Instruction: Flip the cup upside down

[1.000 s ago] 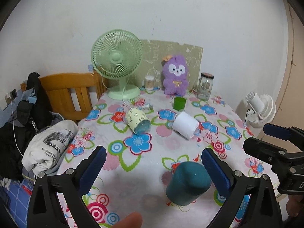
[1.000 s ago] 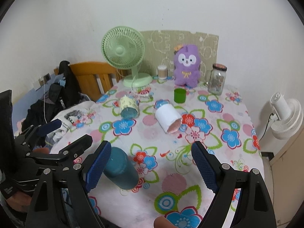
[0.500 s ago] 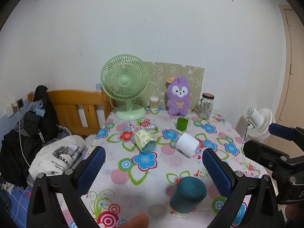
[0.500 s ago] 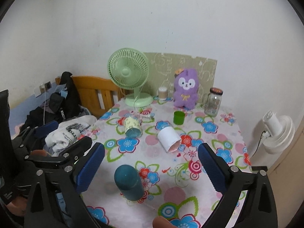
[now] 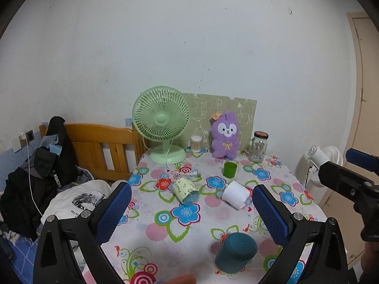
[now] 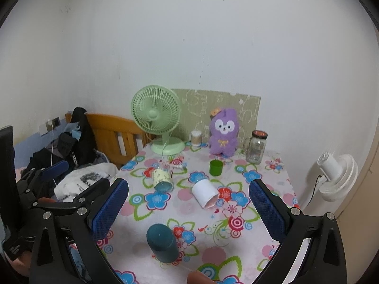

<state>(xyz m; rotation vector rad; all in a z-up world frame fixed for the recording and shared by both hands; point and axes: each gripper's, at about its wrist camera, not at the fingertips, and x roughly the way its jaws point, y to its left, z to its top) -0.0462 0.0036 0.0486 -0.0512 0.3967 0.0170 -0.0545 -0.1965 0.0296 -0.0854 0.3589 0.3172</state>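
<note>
A teal cup (image 5: 235, 255) stands upside down near the front edge of the flowered table (image 5: 213, 215); it also shows in the right wrist view (image 6: 162, 242). A yellow cup (image 5: 186, 190) and a white cup (image 5: 235, 196) lie on their sides mid-table. A small green cup (image 5: 229, 169) stands upright behind them. My left gripper (image 5: 191, 213) is open and empty, above and behind the teal cup. My right gripper (image 6: 188, 209) is open and empty too, raised above the table.
A green fan (image 5: 162, 123), a purple plush toy (image 5: 225, 135), a glass jar (image 5: 259, 146) and a small white container (image 5: 196, 143) stand at the table's back. A wooden bed frame with clothes (image 5: 71, 165) lies left. A white fan (image 5: 323, 158) stands right.
Both grippers have pulled back and up from the table, so the teal cup and other objects look smaller and farther. The teal cup stays standing upside down.
</note>
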